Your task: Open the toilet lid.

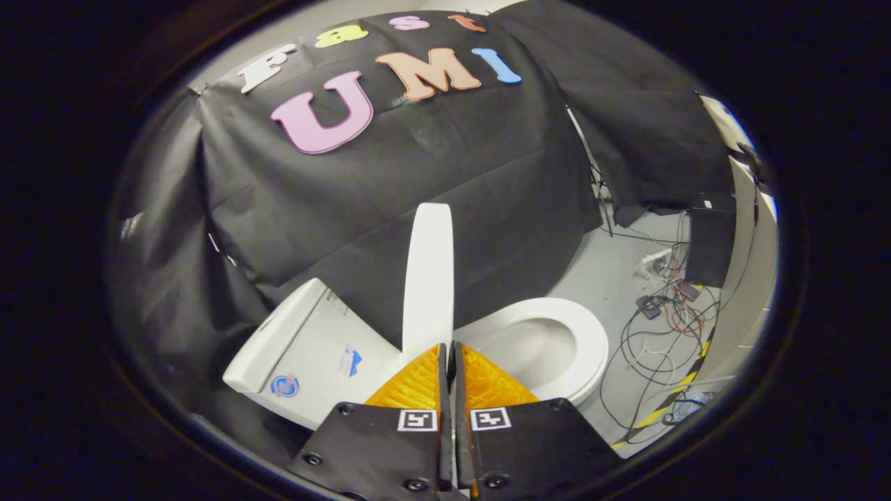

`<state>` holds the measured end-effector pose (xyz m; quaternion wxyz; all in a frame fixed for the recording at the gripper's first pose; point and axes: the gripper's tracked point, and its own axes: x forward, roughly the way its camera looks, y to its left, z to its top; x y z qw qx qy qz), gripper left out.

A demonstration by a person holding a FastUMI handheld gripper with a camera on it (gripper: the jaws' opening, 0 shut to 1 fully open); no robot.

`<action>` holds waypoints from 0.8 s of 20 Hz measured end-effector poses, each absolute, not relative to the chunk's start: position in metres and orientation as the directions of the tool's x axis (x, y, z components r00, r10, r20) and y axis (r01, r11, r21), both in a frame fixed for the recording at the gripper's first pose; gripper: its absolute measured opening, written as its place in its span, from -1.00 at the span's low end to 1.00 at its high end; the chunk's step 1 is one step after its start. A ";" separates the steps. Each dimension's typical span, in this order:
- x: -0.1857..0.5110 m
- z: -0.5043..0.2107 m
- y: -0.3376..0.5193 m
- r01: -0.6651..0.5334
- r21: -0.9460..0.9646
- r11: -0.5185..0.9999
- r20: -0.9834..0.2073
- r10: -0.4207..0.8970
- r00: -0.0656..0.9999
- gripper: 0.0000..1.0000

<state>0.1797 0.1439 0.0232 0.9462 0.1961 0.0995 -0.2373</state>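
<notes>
white plastic is what stands out here: the toilet lid [428, 275] is raised, standing on edge almost upright, seen edge-on as a tall narrow slab rising just ahead of the tongs [449, 351]. the two fingers of the tongs are drawn close together, with only a thin slit between them, and the lower edge of the lid sits right at that slit; whether both fingers truly press on the lid cannot be told from here. to the right of the lid lies the toilet seat [567, 348], flat over the open bowl [522, 348]. to the left of the lid is the tank [306, 355], tilted in the view, with small stickers on its top. behind the toilet hangs the black cloth wall [418, 181]. on the grey floor [609, 282] beyond the seat, loose cables [654, 348] sprawl near a strip of yellow-and-black tape [672, 400].
</notes>
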 end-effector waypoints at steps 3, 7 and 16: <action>0.183 0.026 0.151 0.470 0.332 0.818 -0.267 -0.396 0.878 -0.93; 0.190 0.031 0.167 0.439 0.363 0.822 -0.254 -0.366 0.895 -0.90; 0.210 0.044 0.209 0.481 0.239 0.843 -0.273 -0.417 0.867 -0.87</action>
